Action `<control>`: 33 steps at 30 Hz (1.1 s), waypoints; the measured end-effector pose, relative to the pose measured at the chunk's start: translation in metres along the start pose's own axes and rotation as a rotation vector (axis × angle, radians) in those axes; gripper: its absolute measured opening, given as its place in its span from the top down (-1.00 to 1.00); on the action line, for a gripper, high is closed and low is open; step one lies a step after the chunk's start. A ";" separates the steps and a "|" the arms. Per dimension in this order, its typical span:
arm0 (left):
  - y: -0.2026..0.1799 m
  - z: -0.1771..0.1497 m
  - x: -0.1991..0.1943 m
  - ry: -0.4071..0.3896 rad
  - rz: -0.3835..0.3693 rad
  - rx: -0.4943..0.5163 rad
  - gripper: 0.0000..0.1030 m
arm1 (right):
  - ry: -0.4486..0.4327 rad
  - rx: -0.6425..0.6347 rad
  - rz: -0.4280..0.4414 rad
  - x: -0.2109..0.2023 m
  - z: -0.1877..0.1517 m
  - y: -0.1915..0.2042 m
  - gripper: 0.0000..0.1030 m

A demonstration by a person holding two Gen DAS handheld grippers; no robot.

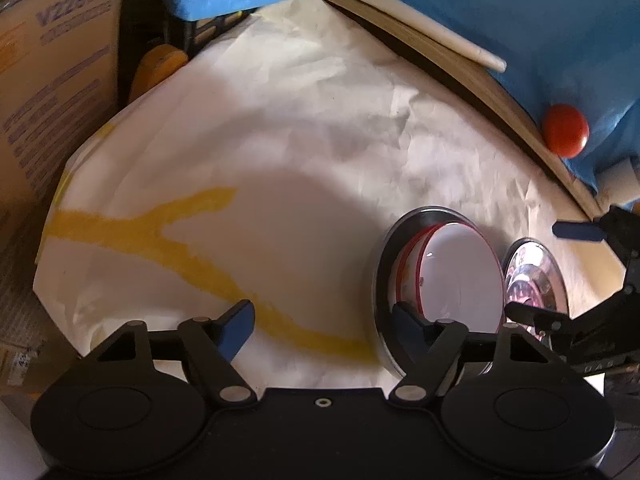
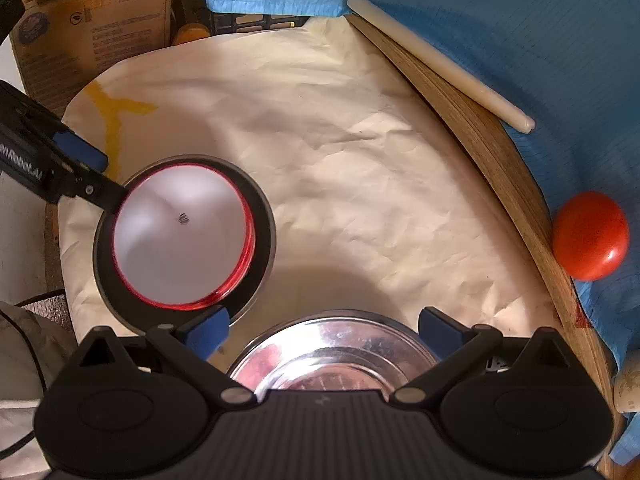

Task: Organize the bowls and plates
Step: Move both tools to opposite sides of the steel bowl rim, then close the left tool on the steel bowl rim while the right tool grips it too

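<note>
Steel bowl (image 2: 332,354) is framed by the wide-open, empty right gripper (image 2: 324,330) on the paper-covered table (image 2: 360,168).
White red-rimmed bowl (image 2: 182,236) is nested in a steel plate (image 2: 264,240) beside it; the left gripper (image 1: 324,326) is spread open, nothing held.

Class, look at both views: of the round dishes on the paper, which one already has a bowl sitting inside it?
The dark-rimmed plate, holding the white red-rimmed bowl. The shiny steel dish beside it holds no bowl.
</note>
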State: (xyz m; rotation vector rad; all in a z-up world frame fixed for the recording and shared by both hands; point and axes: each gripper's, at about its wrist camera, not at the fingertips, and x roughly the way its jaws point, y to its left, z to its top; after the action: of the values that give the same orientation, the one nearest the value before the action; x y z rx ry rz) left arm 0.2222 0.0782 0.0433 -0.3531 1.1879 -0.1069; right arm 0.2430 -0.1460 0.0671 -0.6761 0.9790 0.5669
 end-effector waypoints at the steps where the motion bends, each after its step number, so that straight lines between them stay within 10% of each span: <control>1: -0.001 0.001 0.001 0.001 0.005 0.009 -0.44 | 0.003 0.000 -0.001 0.000 0.002 -0.001 -0.99; 26: -0.014 -0.002 0.010 0.030 0.020 0.070 -0.01 | 0.092 -0.078 0.099 0.020 0.031 -0.008 -0.59; 33: -0.016 -0.001 0.011 0.027 0.018 0.080 0.04 | 0.158 -0.022 0.191 0.036 0.036 -0.006 -0.10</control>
State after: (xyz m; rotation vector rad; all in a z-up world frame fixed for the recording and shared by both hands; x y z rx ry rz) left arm 0.2266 0.0601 0.0385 -0.2714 1.2100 -0.1441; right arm 0.2835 -0.1193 0.0502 -0.6582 1.1945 0.7007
